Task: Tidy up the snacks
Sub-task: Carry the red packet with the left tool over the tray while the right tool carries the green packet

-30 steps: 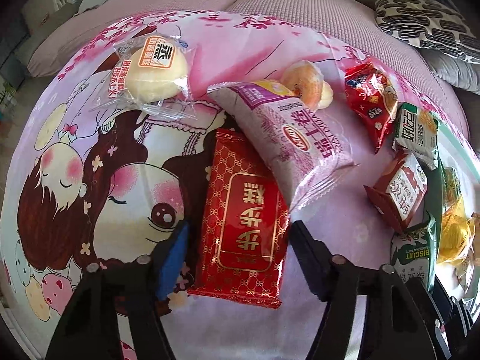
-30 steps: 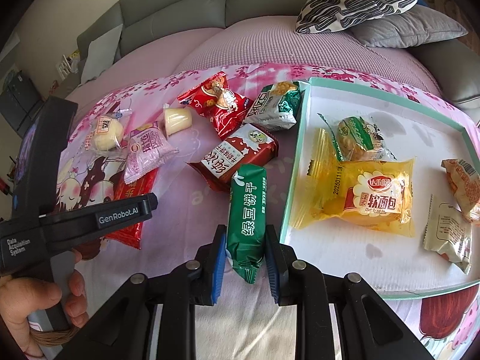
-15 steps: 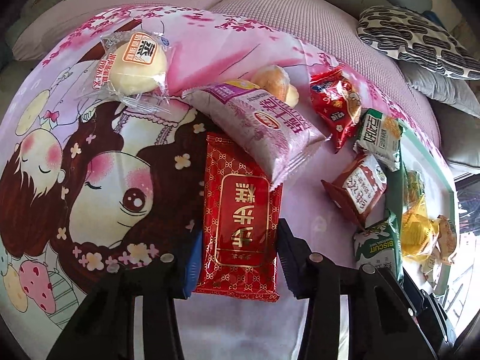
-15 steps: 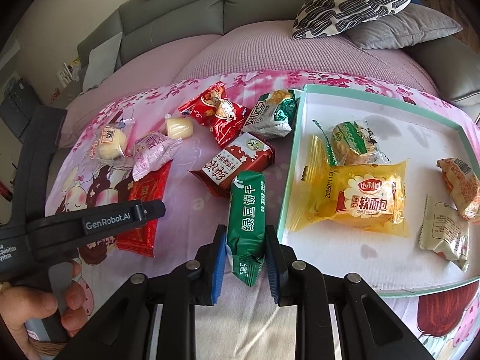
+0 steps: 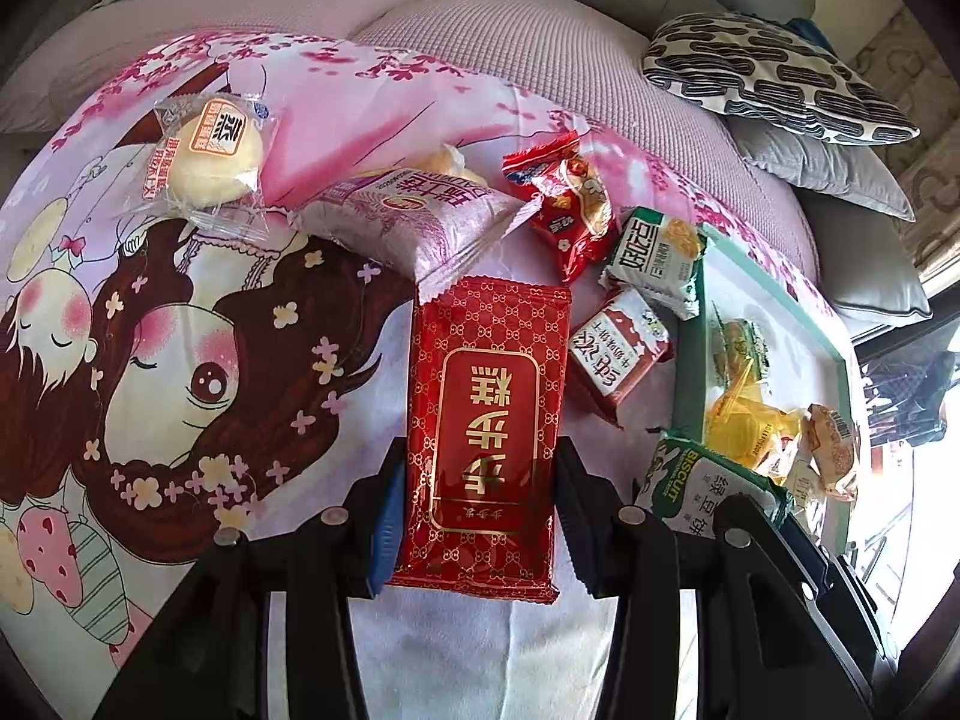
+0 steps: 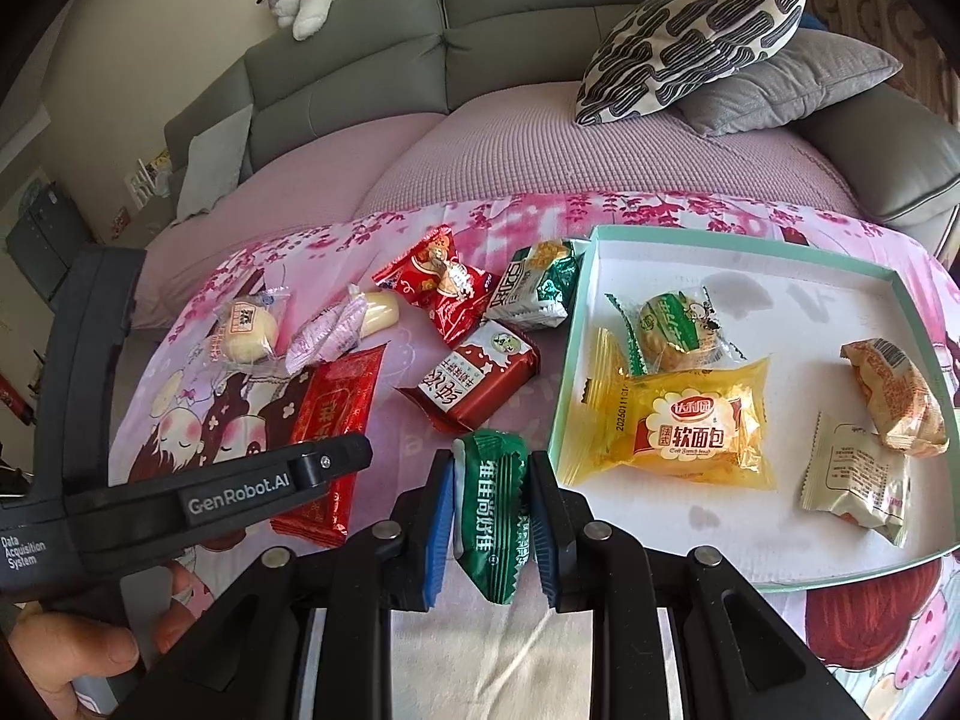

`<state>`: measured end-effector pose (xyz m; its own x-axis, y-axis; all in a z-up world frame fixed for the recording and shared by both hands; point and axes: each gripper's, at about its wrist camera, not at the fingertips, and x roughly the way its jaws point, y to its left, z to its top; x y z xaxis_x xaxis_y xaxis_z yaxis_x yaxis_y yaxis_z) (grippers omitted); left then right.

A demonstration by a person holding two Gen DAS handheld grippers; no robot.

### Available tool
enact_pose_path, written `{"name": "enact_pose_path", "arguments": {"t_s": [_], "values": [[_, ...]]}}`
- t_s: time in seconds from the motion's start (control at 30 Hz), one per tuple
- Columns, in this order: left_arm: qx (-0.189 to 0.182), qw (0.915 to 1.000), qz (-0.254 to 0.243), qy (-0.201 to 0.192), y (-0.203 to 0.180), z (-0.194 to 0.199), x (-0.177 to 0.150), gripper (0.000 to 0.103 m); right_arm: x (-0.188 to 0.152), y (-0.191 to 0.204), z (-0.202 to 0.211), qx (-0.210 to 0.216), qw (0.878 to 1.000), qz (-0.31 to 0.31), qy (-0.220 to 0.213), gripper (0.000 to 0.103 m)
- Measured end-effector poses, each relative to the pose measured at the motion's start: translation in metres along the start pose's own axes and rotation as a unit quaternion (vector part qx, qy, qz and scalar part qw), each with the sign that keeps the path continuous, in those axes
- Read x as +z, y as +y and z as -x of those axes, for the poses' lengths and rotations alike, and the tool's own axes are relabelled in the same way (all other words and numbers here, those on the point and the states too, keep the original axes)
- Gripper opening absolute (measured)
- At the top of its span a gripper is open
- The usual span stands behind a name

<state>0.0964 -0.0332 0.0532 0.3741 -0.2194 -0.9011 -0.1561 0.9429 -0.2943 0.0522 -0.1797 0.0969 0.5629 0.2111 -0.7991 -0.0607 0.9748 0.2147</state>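
My left gripper is shut on a red packet with gold lettering, held by its long sides and raised off the cartoon-printed cloth. The packet's far end hangs over a corner of a lilac packet. My right gripper is shut on a green biscuit packet, lifted and tipped end-on, just left of the teal-rimmed white tray. That green packet also shows at the lower right of the left wrist view.
Loose on the cloth lie a bun in clear wrap, a red candy packet, a white-green packet and a dark red packet. The tray holds a yellow bread packet and several others. Sofa cushions sit behind.
The left jaws closed onto the red packet and lifted it out from under the lilac packet. The right gripper rose with the green packet, which tipped up end-on.
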Motion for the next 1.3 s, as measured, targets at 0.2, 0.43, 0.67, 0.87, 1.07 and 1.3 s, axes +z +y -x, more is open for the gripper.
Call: {"name": "enact_pose_path", "arguments": {"t_s": [0.2,0.43,0.67,0.87,1.07,1.3], "values": [[-0.011,0.9998,-0.008,-0.017,0.008,0.020,0.000,0.047,0.003,0.000,0.013,0.003,1.000,-0.003,-0.017,0.026],[-0.016,0.9988,-0.018,-0.042,0.003,0.042,-0.001,0.047,0.005,-0.001,0.025,0.004,0.999,-0.004,-0.034,0.026],[-0.011,0.9984,-0.021,-0.051,-0.001,0.043,0.003,0.047,0.007,-0.006,0.026,0.001,0.999,-0.007,-0.036,0.025],[-0.005,0.9986,-0.022,-0.048,-0.003,0.042,0.003,0.047,0.013,-0.037,0.037,-0.022,0.997,-0.042,-0.057,0.025],[-0.006,0.9980,-0.040,-0.048,-0.019,0.041,0.005,0.047,0.021,-0.079,0.048,-0.062,0.992,-0.080,-0.078,0.025],[-0.022,0.9947,-0.089,-0.046,-0.064,0.036,0.012,0.047,0.031,-0.105,0.055,-0.086,0.985,-0.095,-0.115,0.025]]}}
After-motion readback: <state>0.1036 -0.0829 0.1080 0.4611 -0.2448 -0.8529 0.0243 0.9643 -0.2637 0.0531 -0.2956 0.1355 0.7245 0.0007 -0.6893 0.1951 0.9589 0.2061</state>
